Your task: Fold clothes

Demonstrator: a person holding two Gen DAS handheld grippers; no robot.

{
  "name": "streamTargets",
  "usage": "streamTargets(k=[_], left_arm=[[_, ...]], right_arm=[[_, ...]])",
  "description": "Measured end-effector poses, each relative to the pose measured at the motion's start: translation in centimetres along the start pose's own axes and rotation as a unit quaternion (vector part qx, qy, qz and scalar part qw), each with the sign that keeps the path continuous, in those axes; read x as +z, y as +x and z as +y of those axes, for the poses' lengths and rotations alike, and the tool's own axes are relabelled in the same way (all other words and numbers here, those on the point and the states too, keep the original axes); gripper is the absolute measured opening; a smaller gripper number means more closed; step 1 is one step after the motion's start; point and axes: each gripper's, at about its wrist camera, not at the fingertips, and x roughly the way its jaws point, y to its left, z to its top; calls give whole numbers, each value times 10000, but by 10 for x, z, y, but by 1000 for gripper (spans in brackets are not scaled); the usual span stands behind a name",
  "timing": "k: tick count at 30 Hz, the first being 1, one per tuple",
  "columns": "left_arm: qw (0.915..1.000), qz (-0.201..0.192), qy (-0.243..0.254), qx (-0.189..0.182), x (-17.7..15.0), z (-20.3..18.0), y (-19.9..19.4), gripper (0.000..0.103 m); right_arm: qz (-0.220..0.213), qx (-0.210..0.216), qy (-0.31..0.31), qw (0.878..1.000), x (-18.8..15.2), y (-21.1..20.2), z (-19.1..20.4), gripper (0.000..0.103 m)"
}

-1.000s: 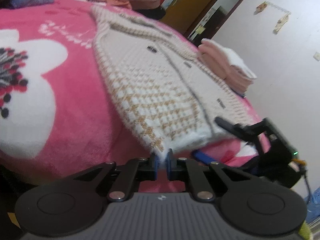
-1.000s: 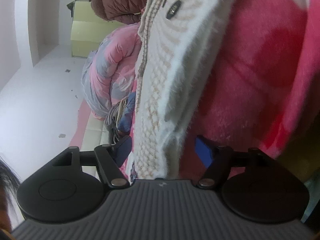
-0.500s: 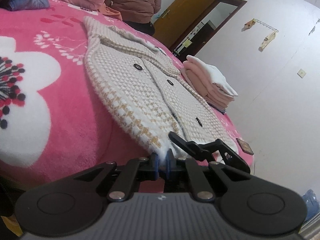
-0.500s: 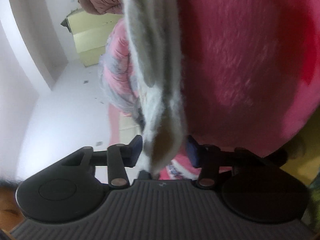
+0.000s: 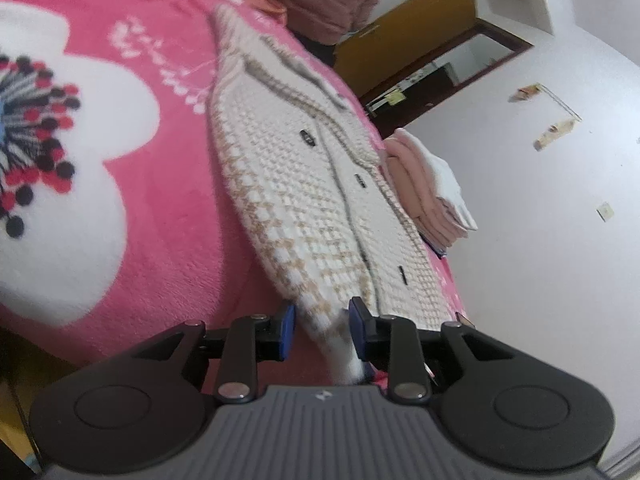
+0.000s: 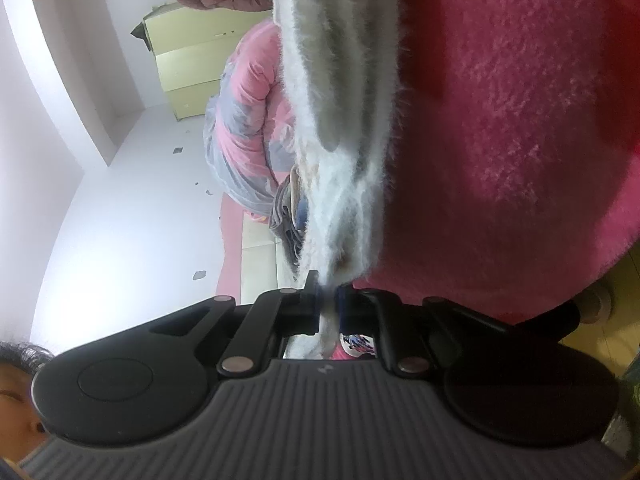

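Right tool now clamped on cardigan hem; left tool opening, hem between pads.

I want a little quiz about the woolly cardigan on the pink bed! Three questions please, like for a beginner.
1. True or false: the cream cardigan lies spread on a pink blanket.
2. What sits beside the cardigan near the bed's far edge? A) a stack of folded clothes B) a teddy bear C) a shoe box
3. Which hand-held gripper is pinching the cardigan's hem, the left hand-held gripper or the right hand-held gripper?

Key:
1. True.
2. A, the folded clothes.
3. The right; the left one's jaws are opening, with the hem between them.
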Motion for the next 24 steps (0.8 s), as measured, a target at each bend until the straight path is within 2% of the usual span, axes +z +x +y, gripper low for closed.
streamTargets(k=[8,13,24], left_arm=[[9982,467,-352,125,15,8,37,29],[9982,545,-167,202,18,2,46,29],[9970,655,-151,373,14,2,50,25]], right_arm=[[-11,-48,-43,10000,-5,6,7,6],[7,-17,-87,10000,-6,7,10,6],[-37,-124,-208,9997,-2,1,16,9]])
